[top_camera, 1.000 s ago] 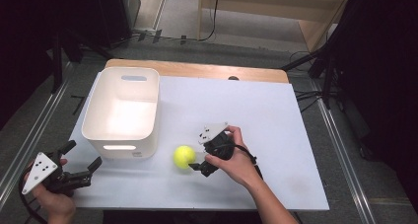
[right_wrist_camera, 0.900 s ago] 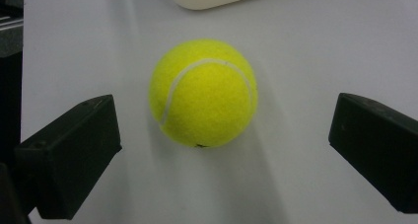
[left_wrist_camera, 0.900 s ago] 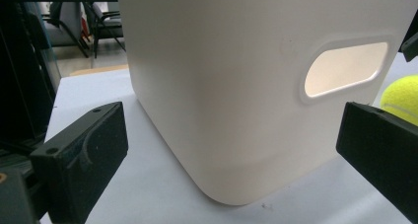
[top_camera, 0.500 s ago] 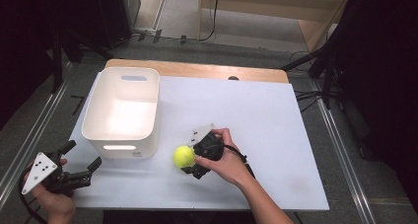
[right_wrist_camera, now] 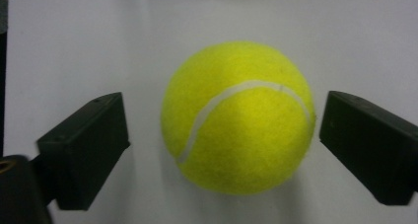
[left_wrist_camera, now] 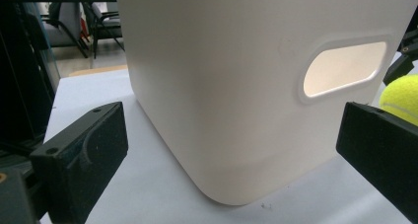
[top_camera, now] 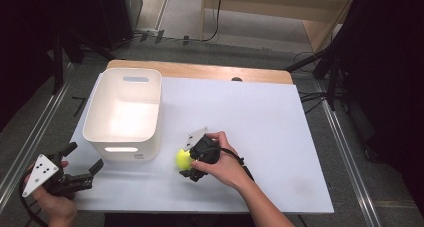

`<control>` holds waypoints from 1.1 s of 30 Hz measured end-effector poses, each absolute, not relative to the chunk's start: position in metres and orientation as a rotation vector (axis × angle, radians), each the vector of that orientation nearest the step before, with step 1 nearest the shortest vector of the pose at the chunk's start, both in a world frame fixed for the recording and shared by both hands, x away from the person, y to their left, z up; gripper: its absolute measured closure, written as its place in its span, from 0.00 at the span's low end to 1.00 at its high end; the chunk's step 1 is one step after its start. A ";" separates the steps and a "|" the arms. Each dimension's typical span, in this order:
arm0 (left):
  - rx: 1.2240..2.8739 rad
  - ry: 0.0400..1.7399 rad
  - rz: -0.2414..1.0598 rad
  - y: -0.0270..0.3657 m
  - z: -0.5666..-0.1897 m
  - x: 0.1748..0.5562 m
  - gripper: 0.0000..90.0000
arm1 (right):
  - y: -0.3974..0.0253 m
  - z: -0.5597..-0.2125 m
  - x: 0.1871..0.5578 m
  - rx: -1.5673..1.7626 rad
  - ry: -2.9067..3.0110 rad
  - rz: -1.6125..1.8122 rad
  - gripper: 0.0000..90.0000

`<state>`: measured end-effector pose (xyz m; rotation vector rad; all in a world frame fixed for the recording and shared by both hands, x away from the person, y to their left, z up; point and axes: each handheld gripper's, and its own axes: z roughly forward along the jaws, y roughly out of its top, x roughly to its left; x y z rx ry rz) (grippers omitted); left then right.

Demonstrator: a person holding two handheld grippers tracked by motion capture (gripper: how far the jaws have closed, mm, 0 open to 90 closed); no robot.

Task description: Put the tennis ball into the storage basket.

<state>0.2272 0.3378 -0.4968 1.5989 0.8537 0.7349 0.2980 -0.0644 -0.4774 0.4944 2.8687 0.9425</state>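
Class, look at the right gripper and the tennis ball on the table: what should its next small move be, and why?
Most likely: close the jaws on the tennis ball. In the right gripper view, the right gripper stands open with the ball between its two jaws, a gap showing on each side, so nothing grips it yet. The ball lies on the white table beside the white bin, perhaps its destination.

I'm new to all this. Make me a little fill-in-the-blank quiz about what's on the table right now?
1. The right tongs are open around a yellow-green tennis ____.
2. The white bin stands on the table's ____ side in the high view.
3. The left tongs hold ____.
4. The ball rests on the ____, outside the bin.

Missing words: ball; left; nothing; table
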 end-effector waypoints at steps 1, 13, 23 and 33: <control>1.600 0.854 0.736 0.338 -0.497 0.227 0.00 | -0.064 -0.478 0.299 0.488 2.864 0.946 0.06; 1.596 0.860 0.732 0.337 -0.497 0.227 0.00 | -0.056 -0.487 0.301 0.551 2.883 0.841 0.15; 1.597 0.861 0.731 0.337 -0.497 0.228 0.00 | -0.056 -0.486 0.303 0.547 2.903 0.833 0.26; 1.596 0.862 0.729 0.338 -0.497 0.228 0.00 | -0.056 -0.480 0.303 0.547 2.903 0.809 0.26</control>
